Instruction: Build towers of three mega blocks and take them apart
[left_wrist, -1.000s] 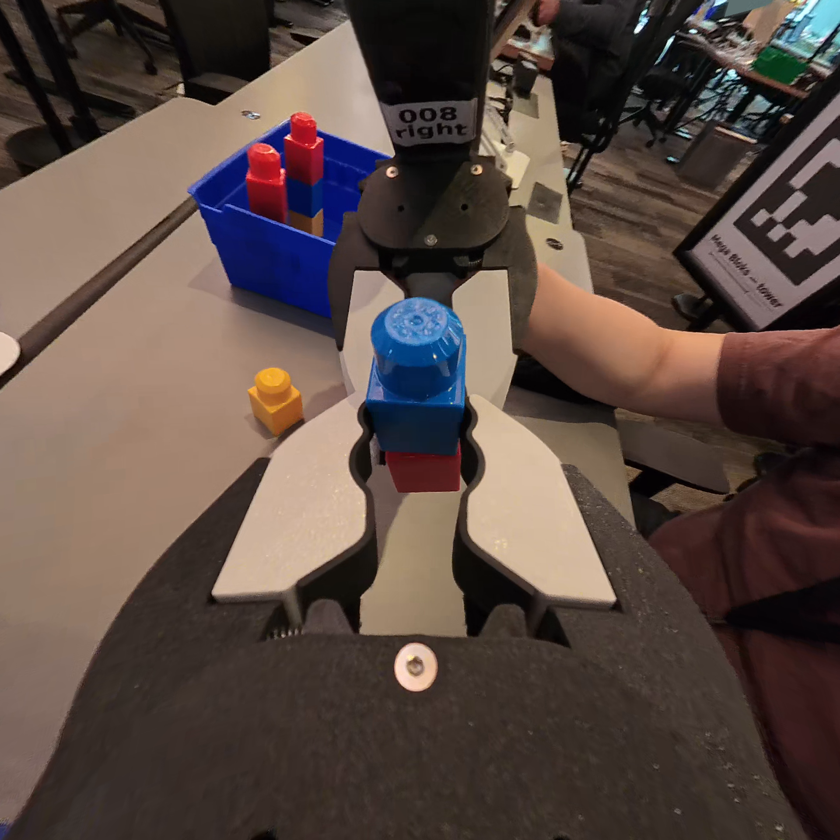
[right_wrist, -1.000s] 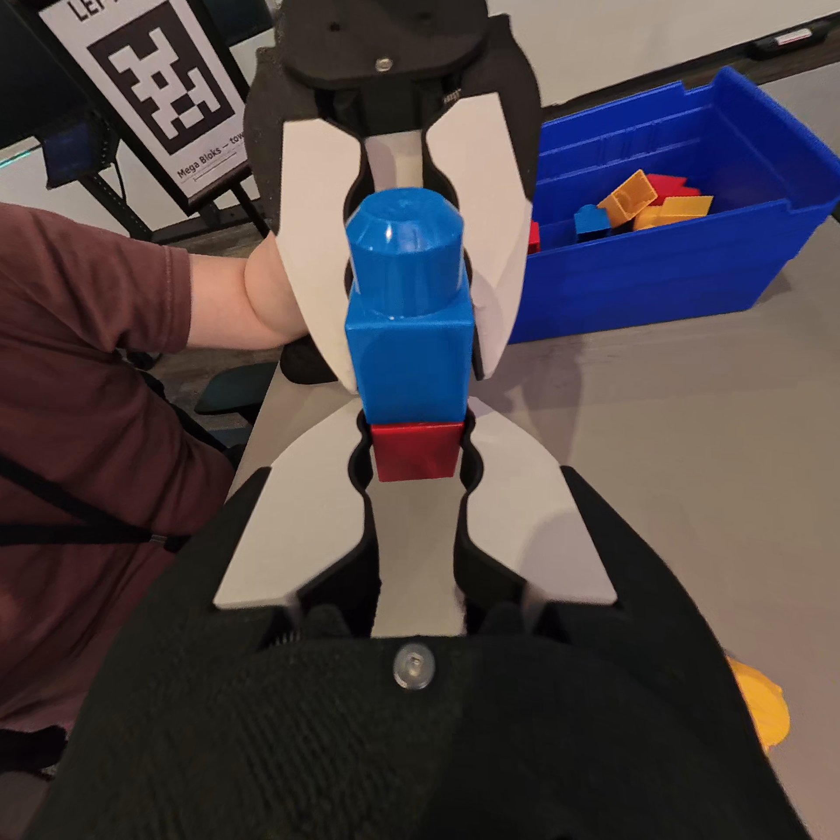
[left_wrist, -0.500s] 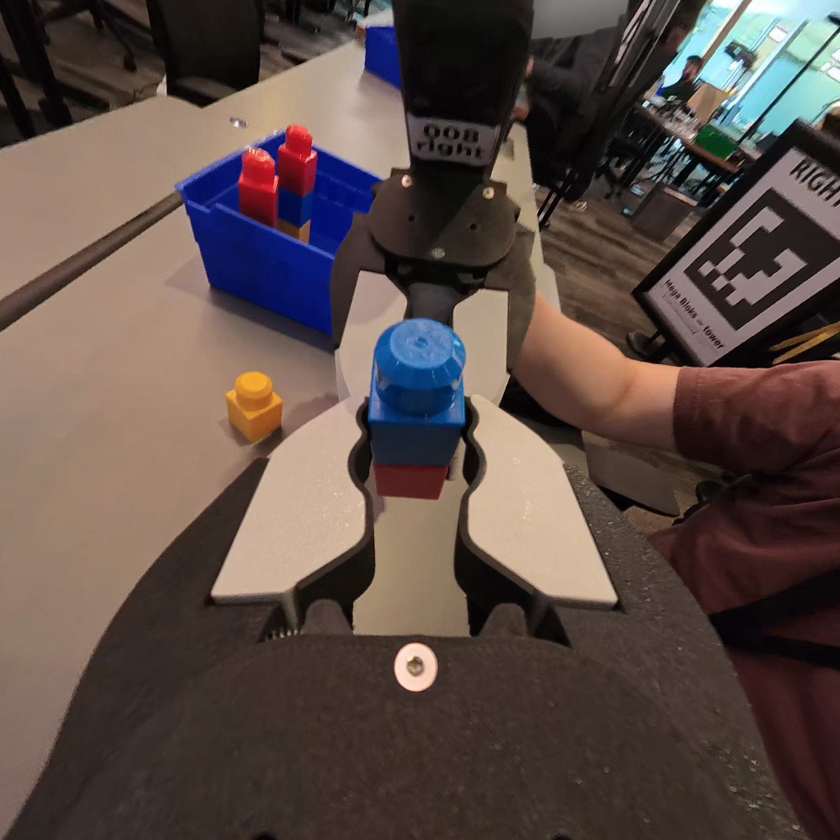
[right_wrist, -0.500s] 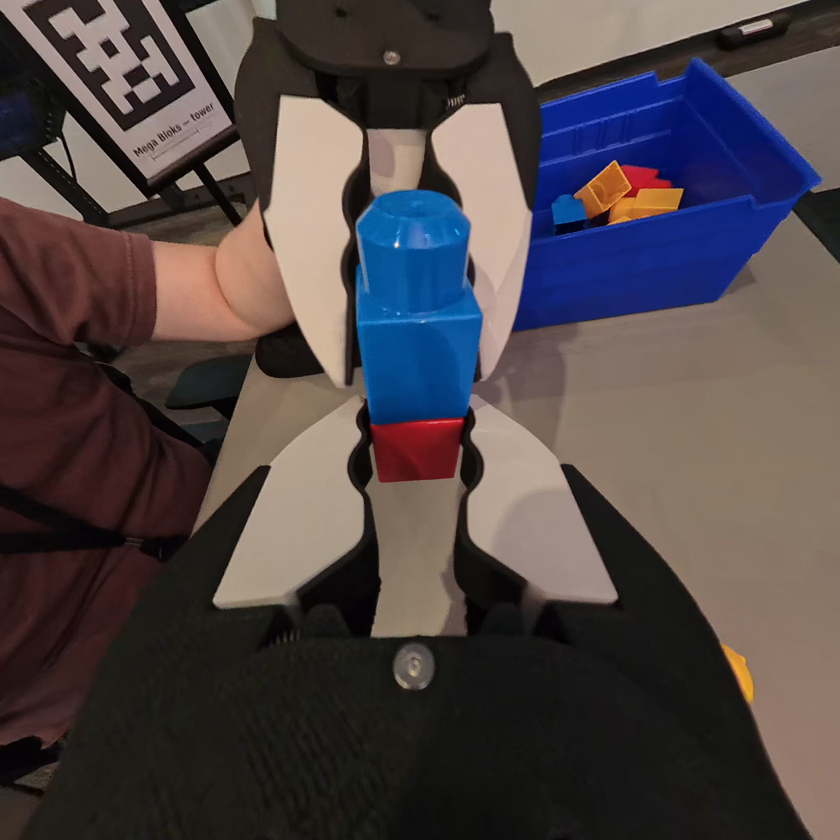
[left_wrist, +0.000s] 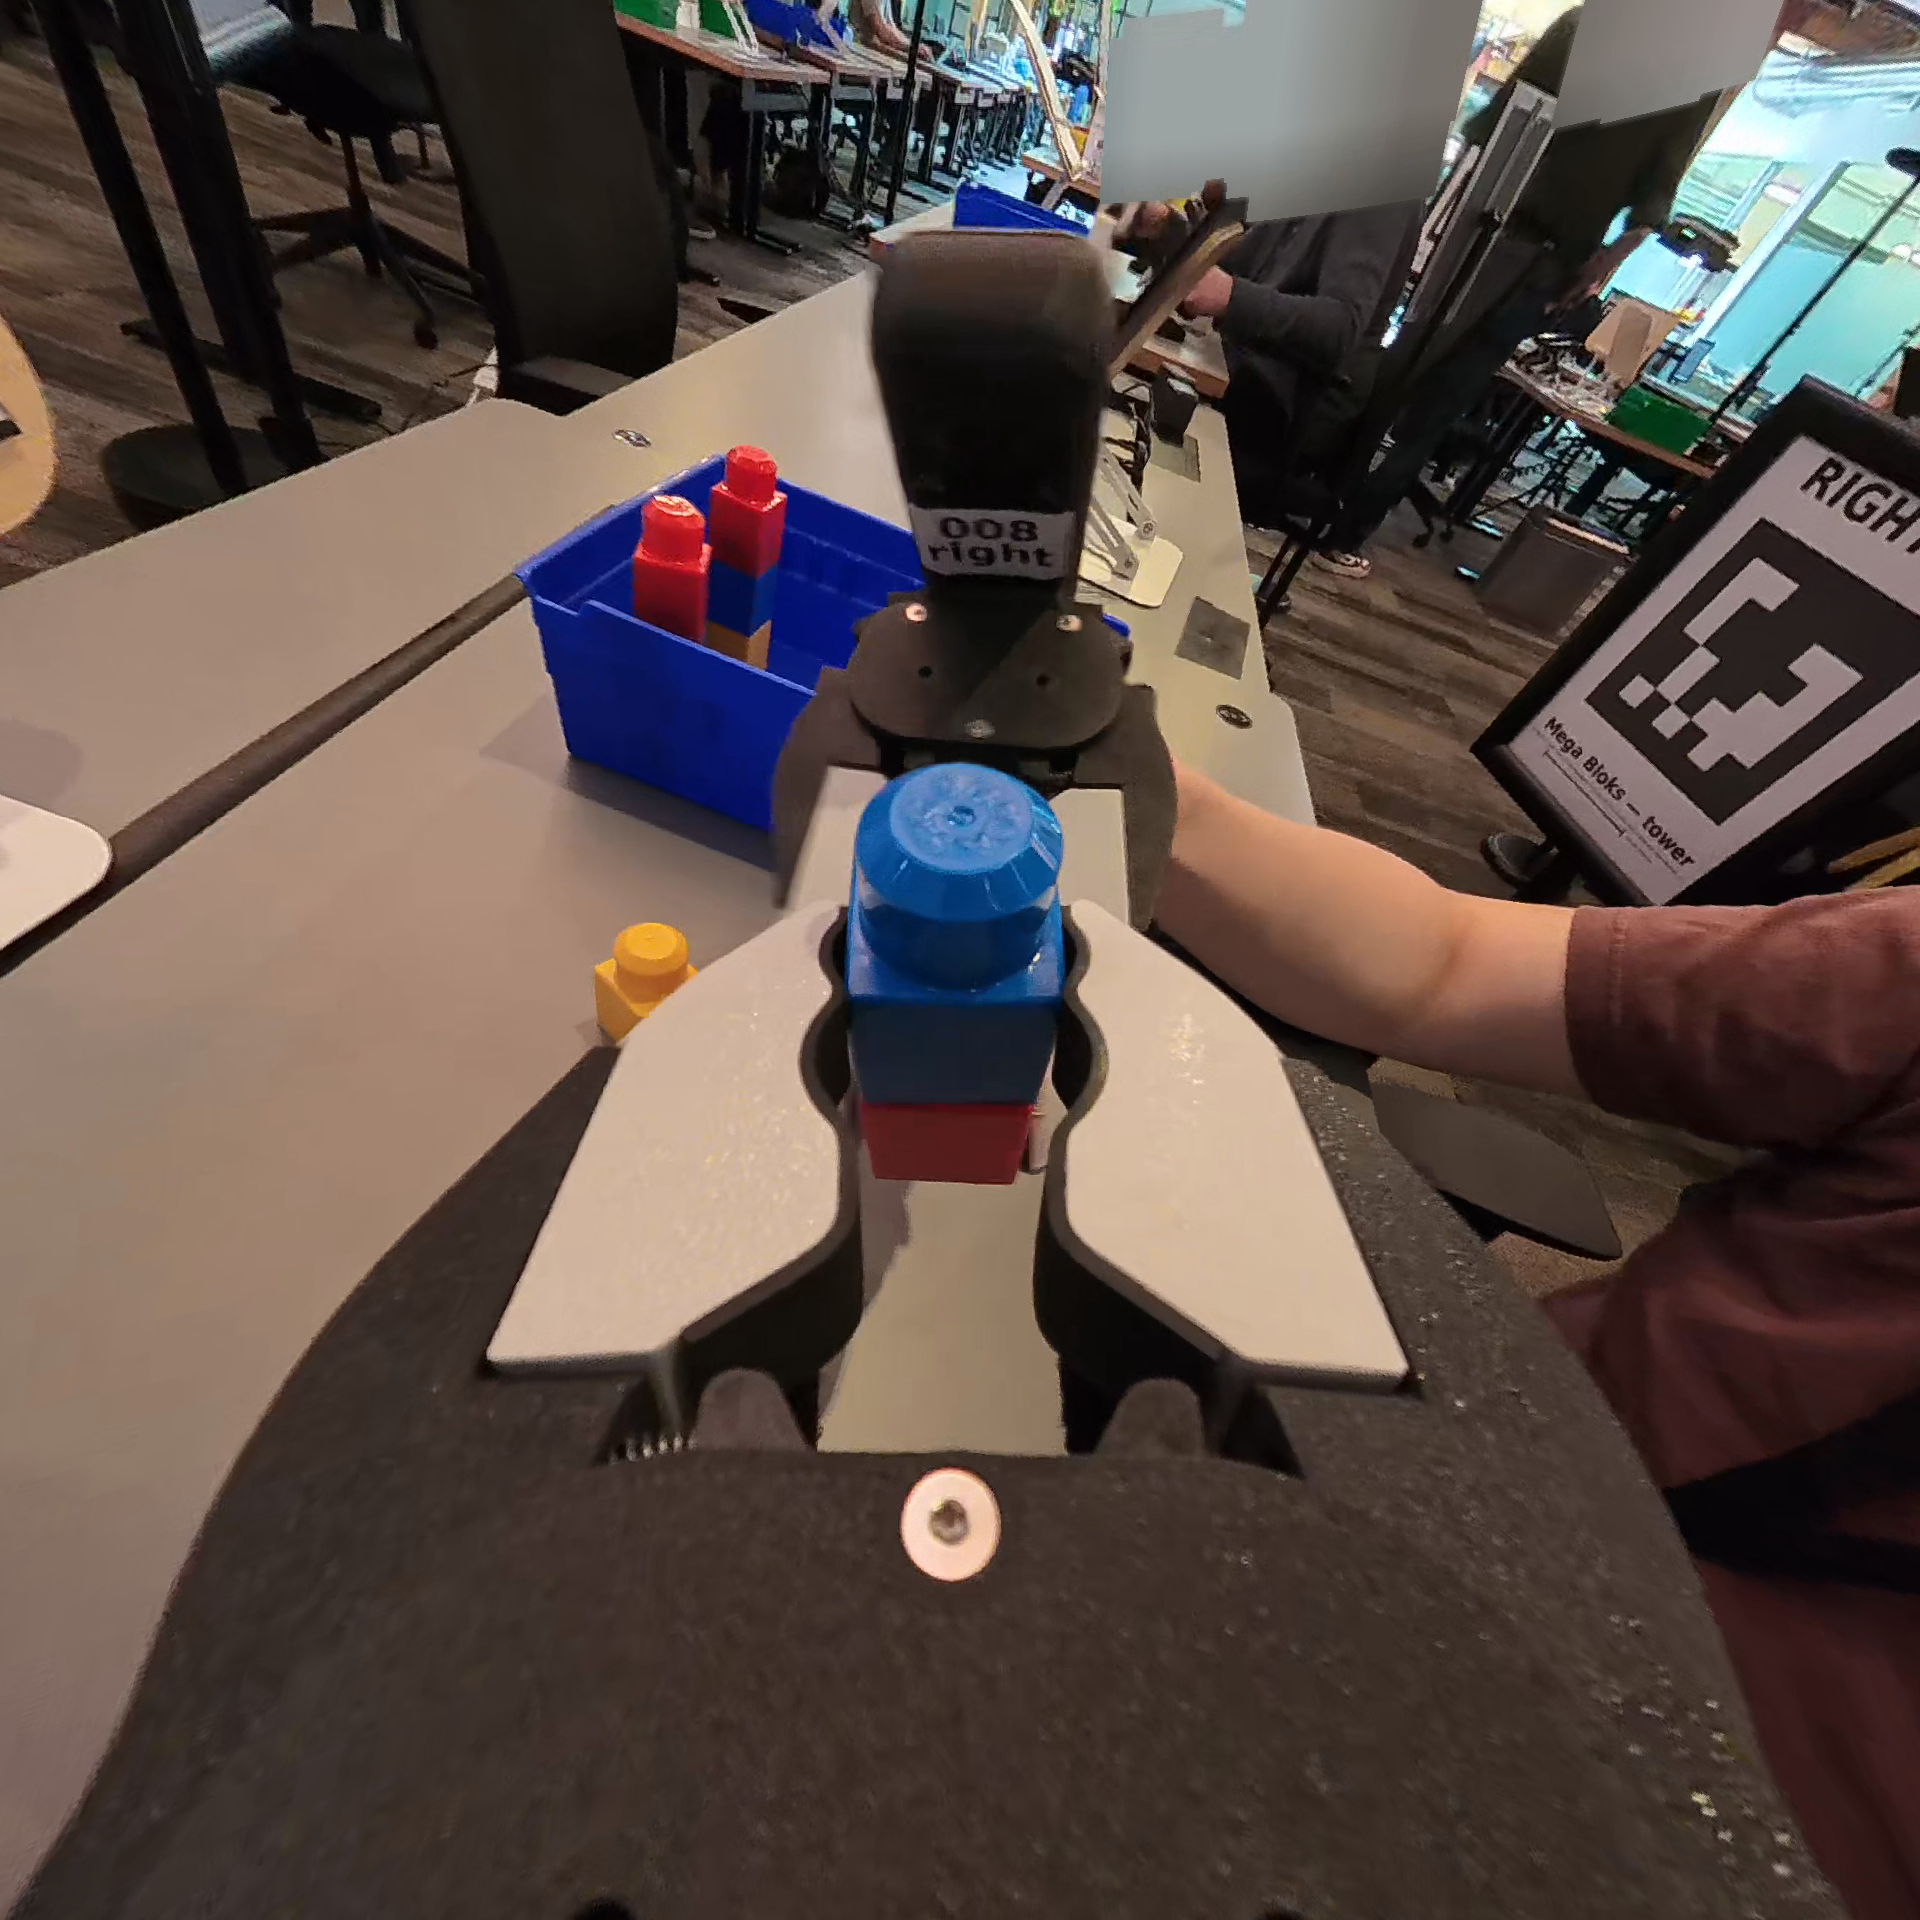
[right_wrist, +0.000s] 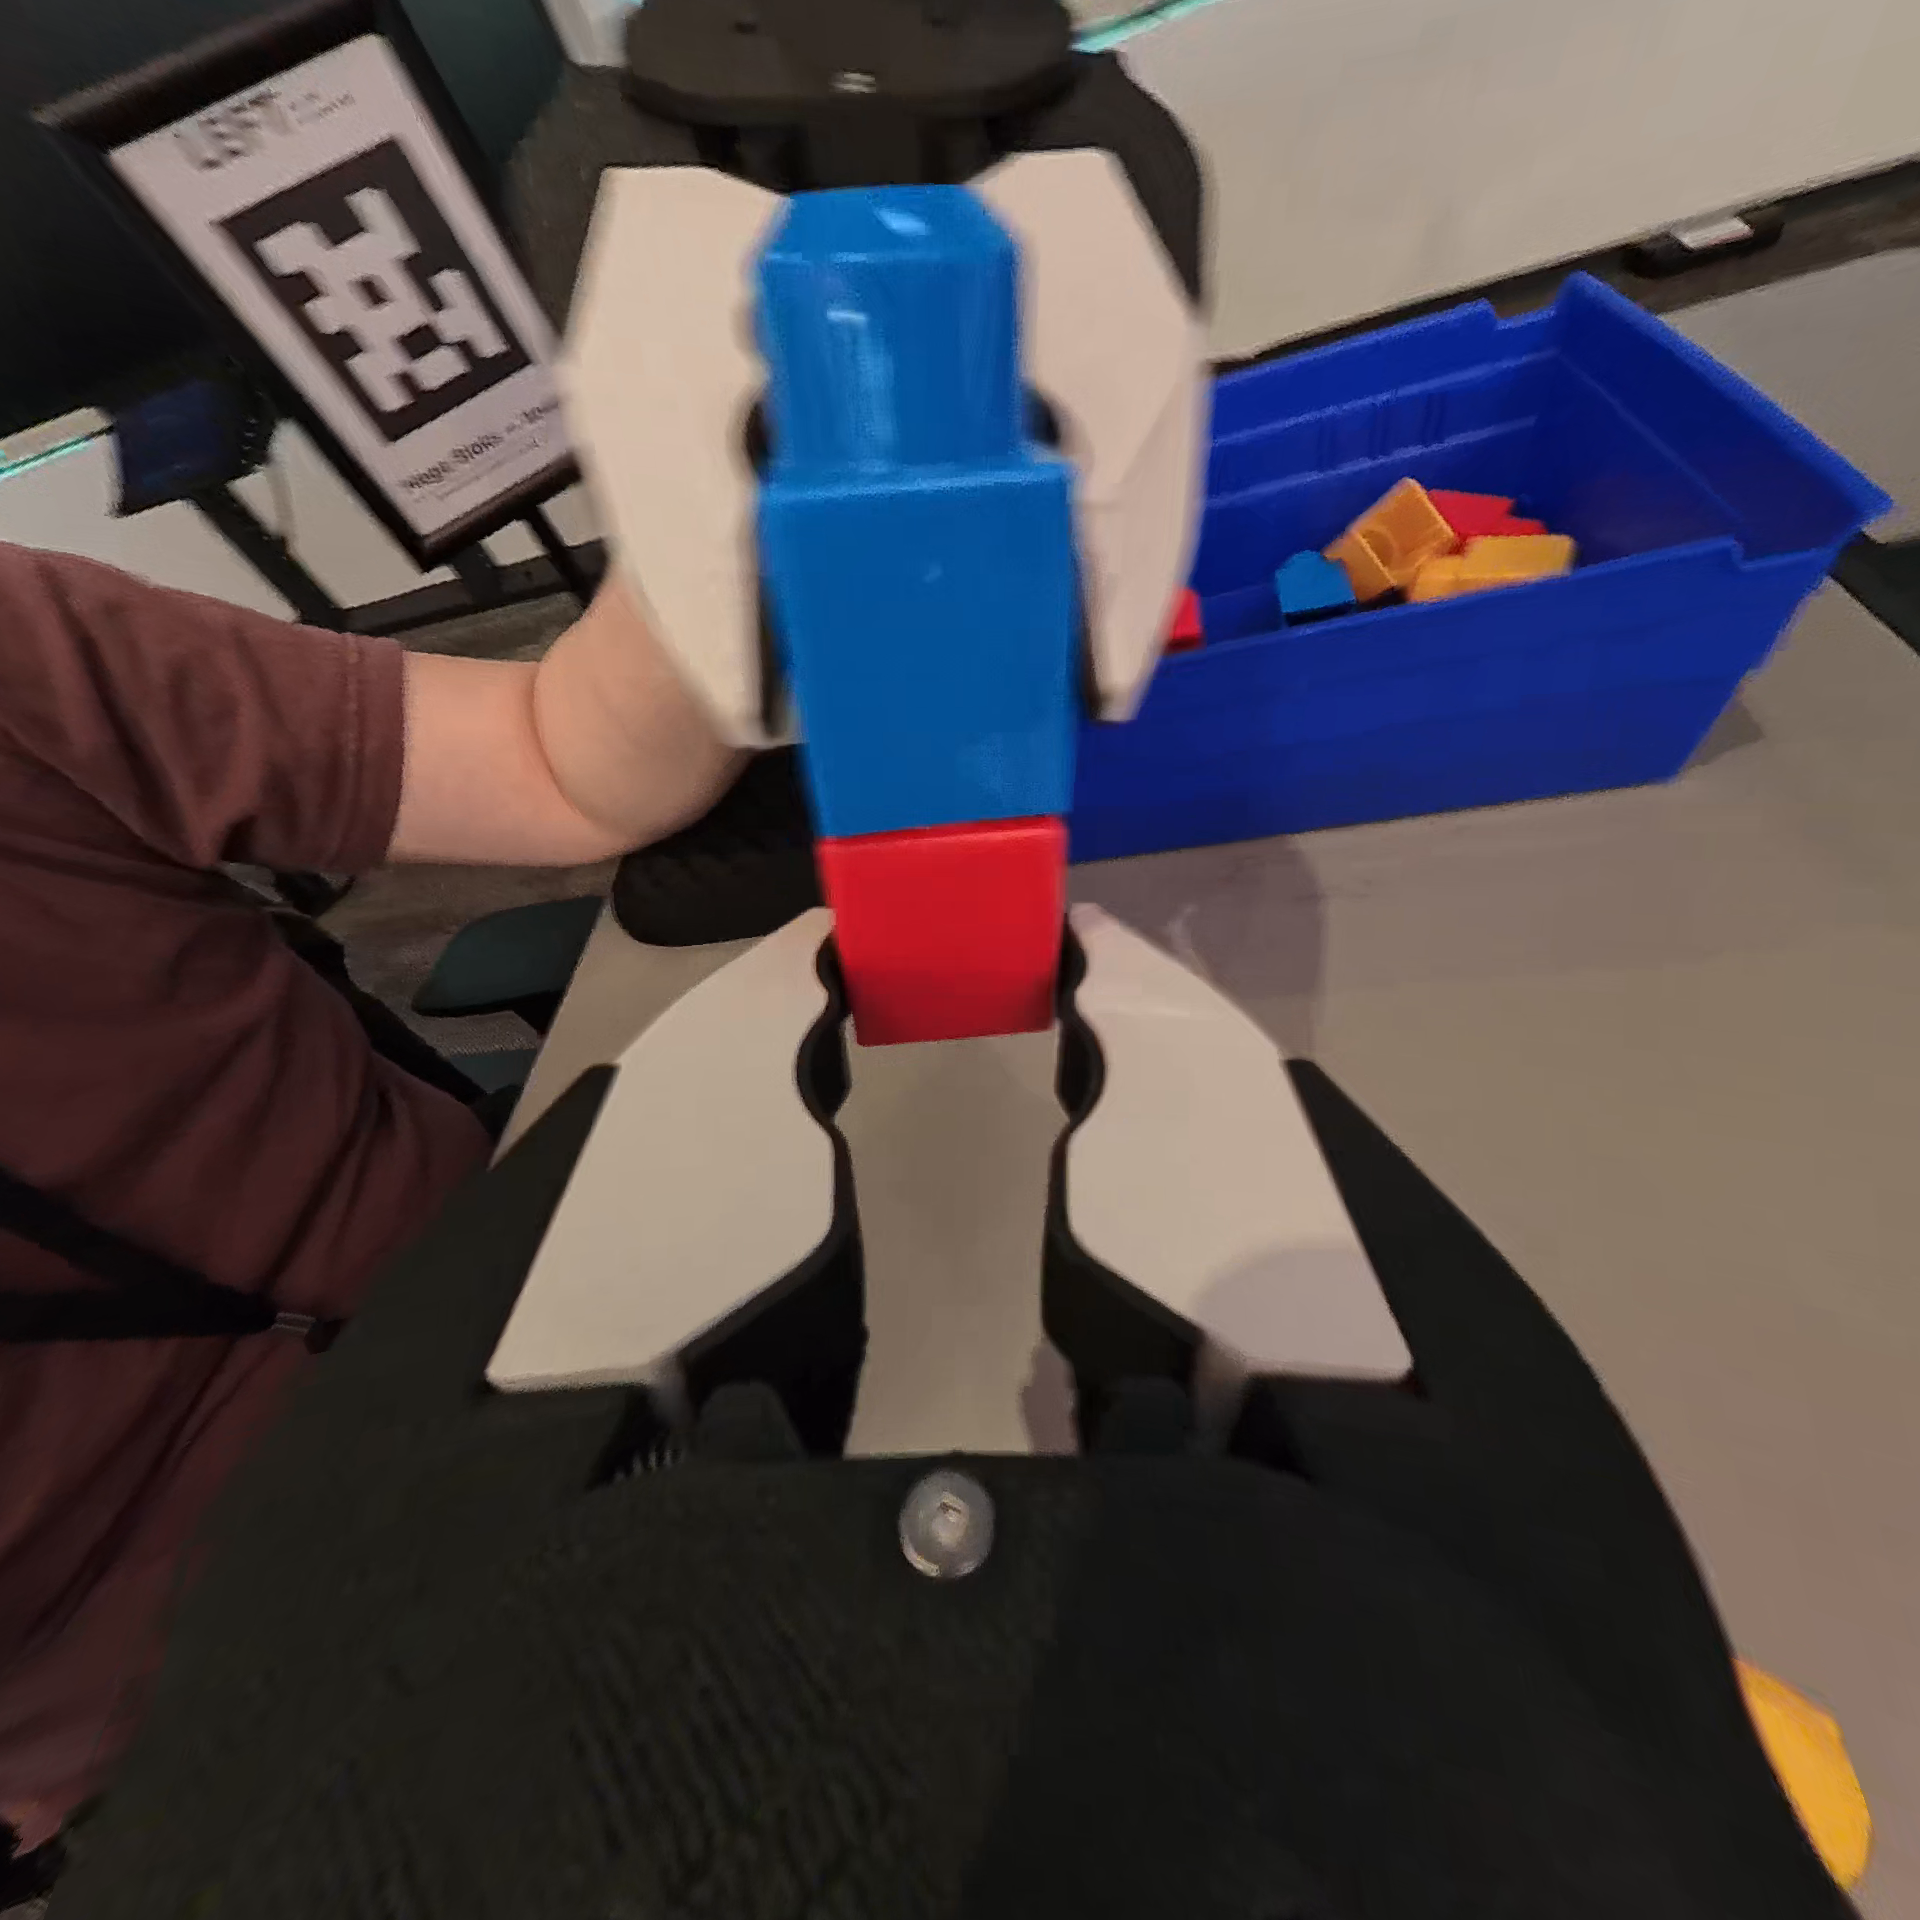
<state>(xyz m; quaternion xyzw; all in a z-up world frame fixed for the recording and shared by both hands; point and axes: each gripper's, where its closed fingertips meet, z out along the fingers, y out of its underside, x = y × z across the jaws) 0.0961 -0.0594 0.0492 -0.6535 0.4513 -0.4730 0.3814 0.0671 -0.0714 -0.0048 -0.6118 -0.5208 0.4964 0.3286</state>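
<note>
Your left wrist camera sits just behind its own grey-plated gripper (left_wrist: 951, 1023) and looks forward and down across the grey table (left_wrist: 312, 1039), toward the far blue plastic bin (left_wrist: 665, 707) holding standing stacks. Your right wrist camera, behind its own gripper (right_wrist: 948, 977), faces the opposite way, toward another blue plastic bin (right_wrist: 1455, 717) on its right. Both views share, very close, the stacked blue-on-red plastic blocks (left_wrist: 951, 1039) (right_wrist: 935, 727), and each shows the other gripper head-on.

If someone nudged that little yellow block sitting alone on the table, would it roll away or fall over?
The yellow block would probably slide, not roll: its body is square, resting flat on the table. It looks squat, so tipping seems unlikely. It appears to be hard, glossy plastic, so likely stiff and light, and perhaps a bit slippery.
</note>
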